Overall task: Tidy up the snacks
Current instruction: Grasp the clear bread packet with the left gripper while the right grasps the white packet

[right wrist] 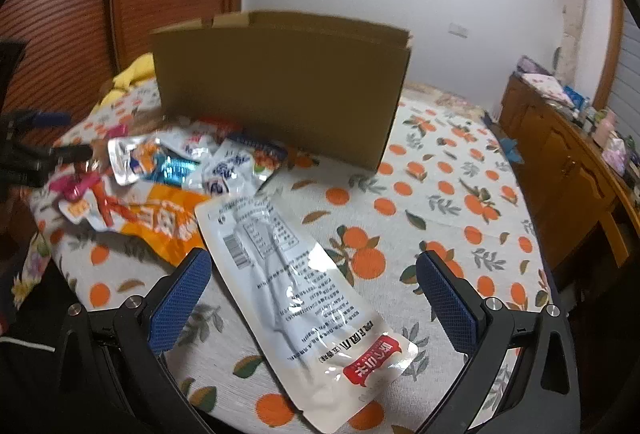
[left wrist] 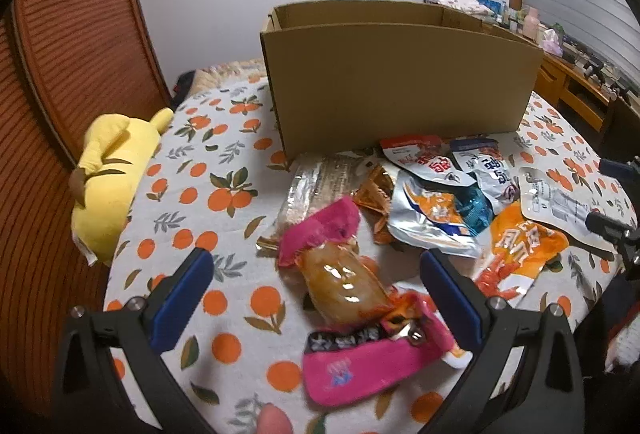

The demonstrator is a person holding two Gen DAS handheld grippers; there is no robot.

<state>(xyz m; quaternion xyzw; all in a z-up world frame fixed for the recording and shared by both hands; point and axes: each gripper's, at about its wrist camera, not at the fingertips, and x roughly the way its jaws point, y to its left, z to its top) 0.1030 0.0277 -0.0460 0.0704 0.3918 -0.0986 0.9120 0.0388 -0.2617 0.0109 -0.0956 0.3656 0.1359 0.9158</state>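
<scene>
The long white pouch [right wrist: 298,300], lying well in front of the cardboard box [right wrist: 280,82], carries a barcode at its end nearer the box, a printed table beside it, and blocks of fine print too small to read. Its end farther from the box bears a red badge with white Chinese characters, seen upside down and not legible. Nearer the box, the other snack packets [left wrist: 432,190] show large Chinese characters, also unreadable.
</scene>
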